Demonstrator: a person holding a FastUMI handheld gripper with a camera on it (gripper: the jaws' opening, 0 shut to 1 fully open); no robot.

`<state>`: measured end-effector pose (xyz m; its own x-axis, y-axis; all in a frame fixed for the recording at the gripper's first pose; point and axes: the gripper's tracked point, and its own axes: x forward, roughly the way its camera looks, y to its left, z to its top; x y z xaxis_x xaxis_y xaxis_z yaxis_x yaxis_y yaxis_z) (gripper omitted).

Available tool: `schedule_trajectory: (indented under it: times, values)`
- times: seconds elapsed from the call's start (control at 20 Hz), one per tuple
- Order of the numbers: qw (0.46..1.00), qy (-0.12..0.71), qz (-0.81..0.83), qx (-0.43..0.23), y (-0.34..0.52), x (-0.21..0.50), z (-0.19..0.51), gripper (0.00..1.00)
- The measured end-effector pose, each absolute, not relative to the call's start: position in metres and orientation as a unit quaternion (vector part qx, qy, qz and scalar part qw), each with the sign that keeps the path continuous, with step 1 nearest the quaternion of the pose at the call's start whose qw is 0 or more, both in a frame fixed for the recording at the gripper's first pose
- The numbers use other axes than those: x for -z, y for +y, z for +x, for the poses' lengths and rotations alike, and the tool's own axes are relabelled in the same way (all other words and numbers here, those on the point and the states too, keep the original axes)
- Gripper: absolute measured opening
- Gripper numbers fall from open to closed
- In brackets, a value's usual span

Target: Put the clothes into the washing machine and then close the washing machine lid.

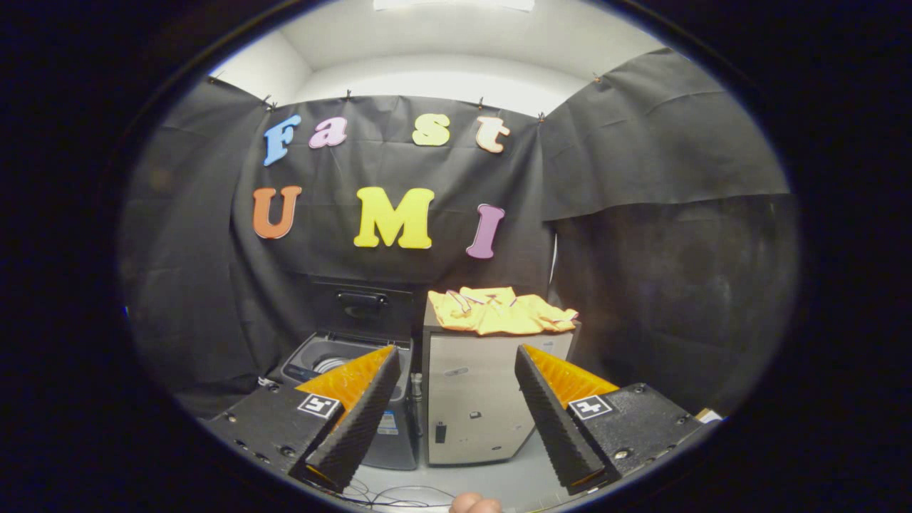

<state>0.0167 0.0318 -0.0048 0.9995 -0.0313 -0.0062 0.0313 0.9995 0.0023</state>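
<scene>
A yellow garment (503, 311) lies crumpled on top of a pale cabinet (477, 399), well beyond my fingers. To the cabinet's left stands a grey top-loading washing machine (335, 360) with its dark lid (362, 305) raised upright against the cloth wall; the drum opening shows behind my left finger (360, 410). My gripper (457, 356) is open, fingers spread wide with nothing between them, some way back from both the machine and the cabinet. The right finger (552, 413) overlaps the cabinet's right side.
Black cloth walls close the booth at the back and on both sides. Thin cables (388, 493) lie on the pale floor in front of the machine. A fingertip of a person's hand (474, 504) shows below the gripper.
</scene>
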Motion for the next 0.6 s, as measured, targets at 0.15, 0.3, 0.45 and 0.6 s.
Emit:
schedule_trajectory:
  times: [0.15, 0.3, 0.45, 0.6]
  values:
    - [1.0, 0.006, 0.012, 0.027, 0.031, 0.003, 0.032, 1.0]
    - [0.999, 0.005, 0.009, 0.04, 0.017, -0.008, 0.058, 1.0]
    - [0.999, 0.005, 0.006, 0.047, 0.0, -0.025, 0.097, 1.0]
    - [0.999, 0.01, -0.005, 0.036, -0.011, -0.037, 0.148, 1.0]
